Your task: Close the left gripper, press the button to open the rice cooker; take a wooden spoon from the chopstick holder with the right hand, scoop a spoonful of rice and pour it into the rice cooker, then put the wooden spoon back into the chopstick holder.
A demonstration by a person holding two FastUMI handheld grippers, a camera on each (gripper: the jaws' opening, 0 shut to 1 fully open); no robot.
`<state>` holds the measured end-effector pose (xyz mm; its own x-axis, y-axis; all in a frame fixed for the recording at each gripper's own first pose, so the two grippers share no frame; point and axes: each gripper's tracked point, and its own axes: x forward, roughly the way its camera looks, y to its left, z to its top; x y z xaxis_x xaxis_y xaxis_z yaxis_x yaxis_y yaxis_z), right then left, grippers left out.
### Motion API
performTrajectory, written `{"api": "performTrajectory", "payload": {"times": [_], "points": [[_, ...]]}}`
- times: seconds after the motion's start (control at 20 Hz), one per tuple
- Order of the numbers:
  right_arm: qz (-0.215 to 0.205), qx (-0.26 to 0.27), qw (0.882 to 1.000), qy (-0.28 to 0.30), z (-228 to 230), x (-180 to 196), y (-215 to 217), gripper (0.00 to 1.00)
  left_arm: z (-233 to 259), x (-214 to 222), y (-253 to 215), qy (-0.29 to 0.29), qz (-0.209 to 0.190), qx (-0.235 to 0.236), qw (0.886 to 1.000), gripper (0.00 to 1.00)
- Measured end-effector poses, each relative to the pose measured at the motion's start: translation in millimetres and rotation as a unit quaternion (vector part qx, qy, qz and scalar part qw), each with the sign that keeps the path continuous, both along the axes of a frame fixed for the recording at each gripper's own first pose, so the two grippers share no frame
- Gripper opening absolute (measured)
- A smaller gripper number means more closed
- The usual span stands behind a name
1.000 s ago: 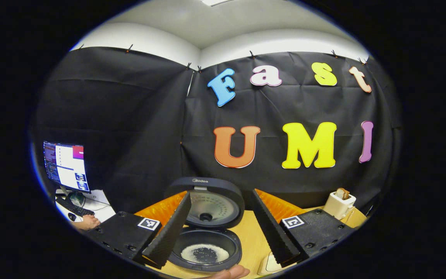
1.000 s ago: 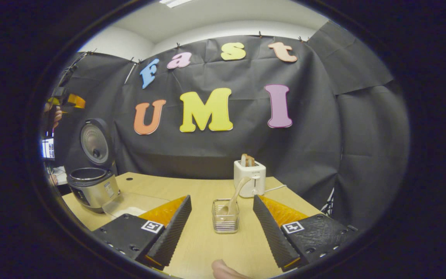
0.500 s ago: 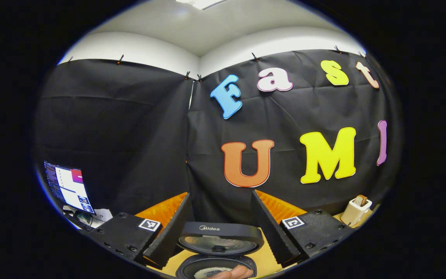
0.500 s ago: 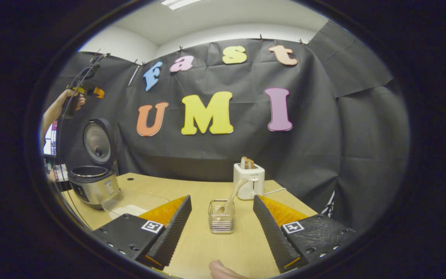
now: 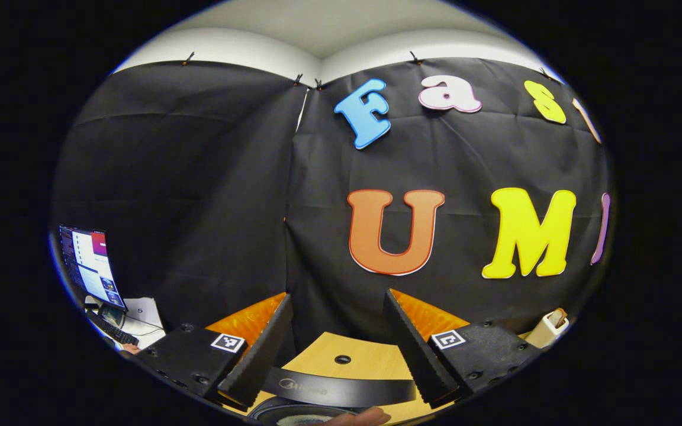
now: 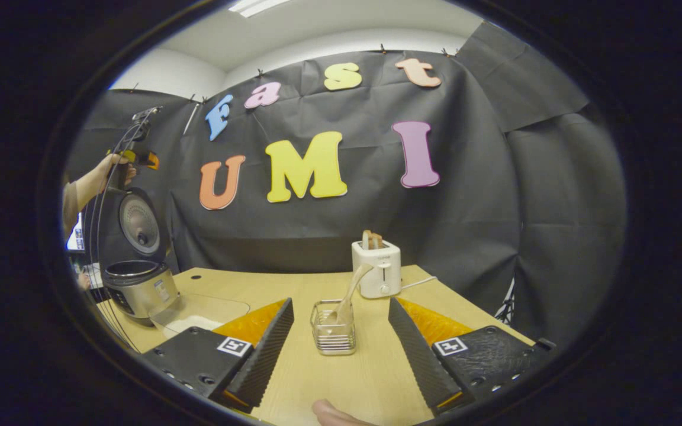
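My left gripper (image 5: 337, 297) is open and holds nothing, high above the open rice cooker, whose dark lid edge (image 5: 341, 390) shows low between its fingers. In the right gripper view the rice cooker (image 6: 137, 285) stands at the table's far left with its lid (image 6: 138, 223) upright. A hand holds the left gripper (image 6: 140, 157) above it. The wooden spoon (image 6: 350, 289) leans in the wire chopstick holder (image 6: 333, 336). My right gripper (image 6: 341, 303) is open, and the holder stands a little ahead between its fingers. A clear tray of rice (image 6: 199, 312) lies beside the cooker.
A white toaster (image 6: 376, 269) with bread stands behind the holder, its cord trailing right. The wooden table (image 6: 270, 284) has a small hole near the back (image 5: 343, 359). A monitor (image 5: 86, 263) and a keyboard sit beyond the table's left end.
The left gripper has risen and tilted up, so the cooker's pot has slid out under its view. The right gripper has shifted slightly; the holder now sits a bit left and closer.
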<state>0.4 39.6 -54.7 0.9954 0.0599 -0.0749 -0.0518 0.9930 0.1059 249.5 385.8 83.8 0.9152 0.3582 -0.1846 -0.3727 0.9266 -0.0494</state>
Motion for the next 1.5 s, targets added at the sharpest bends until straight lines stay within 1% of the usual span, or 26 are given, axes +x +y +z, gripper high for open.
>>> {"api": "performTrajectory", "payload": {"times": [0.05, 0.15, 0.2, 0.3, 0.45, 0.5, 0.55, 0.6, 0.75, 1.0, 1.3, 1.35, 1.45, 1.5], "points": [[0.001, 0.001, 1.0, 0.003, -1.8, 0.0, 1.8, 0.96, -8.2, 3.8, 6.2, 0.015, 0.002, 0.004, 1.0, 0.98], [0.008, 0.0, 1.0, 0.004, -2.6, -2.7, 7.3, 0.96, -28.2, 0.4, 25.6, 0.051, 0.019, 0.007, 0.999, 0.98], [0.011, -0.001, 1.0, 0.003, -2.1, -3.1, 10.2, 0.92, -35.2, 0.0, 28.0, 0.064, 0.02, 0.001, 0.998, 0.98], [0.015, -0.005, 1.0, -0.001, -0.1, -5.6, 14.8, 0.92, -44.4, -0.6, 25.5, 0.074, 0.009, -0.013, 0.997, 0.99], [0.02, -0.01, 1.0, -0.008, 3.1, -9.6, 19.9, 0.92, -51.8, -5.2, 19.7, 0.088, -0.009, -0.004, 0.996, 0.99], [0.021, -0.01, 1.0, -0.009, 4.8, -10.2, 20.5, 0.96, -58.8, -7.6, 17.2, 0.097, -0.016, -0.004, 0.995, 0.99], [0.021, -0.009, 1.0, -0.011, 6.1, -11.7, 21.2, 0.92, -59.4, -8.3, 13.1, 0.093, -0.022, -0.006, 0.995, 0.99], [0.022, -0.009, 1.0, -0.012, 7.3, -13.3, 22.0, 0.96, -59.2, -9.8, 10.0, 0.085, -0.024, -0.005, 0.996, 0.99], [0.023, -0.008, 1.0, -0.015, 10.1, -17.5, 22.6, 0.96, -61.8, -22.2, 7.8, 0.086, -0.021, -0.007, 0.996, 1.0], [0.033, -0.006, 0.999, -0.022, 16.2, -24.6, 28.7, 0.96, -67.2, -48.5, 0.4, 0.081, -0.026, -0.006, 0.996, 1.0], [0.029, -0.002, 0.999, -0.027, 22.7, -33.0, 26.3, 0.96, -88.0, -86.3, -17.8, 0.086, -0.065, -0.014, 0.994, 1.0], [0.029, -0.005, 0.999, -0.028, 22.8, -34.9, 26.5, 0.92, -94.5, -92.0, -24.7, 0.09, -0.078, -0.021, 0.993, 1.0], [0.026, -0.013, 0.999, -0.032, 26.2, -38.2, 25.3, 0.92, -108.2, -104.0, -36.1, 0.098, -0.098, -0.029, 0.99, 1.0], [0.023, -0.017, 0.999, -0.036, 28.8, -39.4, 23.4, 0.92, -111.1, -109.2, -37.5, 0.093, -0.101, -0.021, 0.99, 1.0]]}}
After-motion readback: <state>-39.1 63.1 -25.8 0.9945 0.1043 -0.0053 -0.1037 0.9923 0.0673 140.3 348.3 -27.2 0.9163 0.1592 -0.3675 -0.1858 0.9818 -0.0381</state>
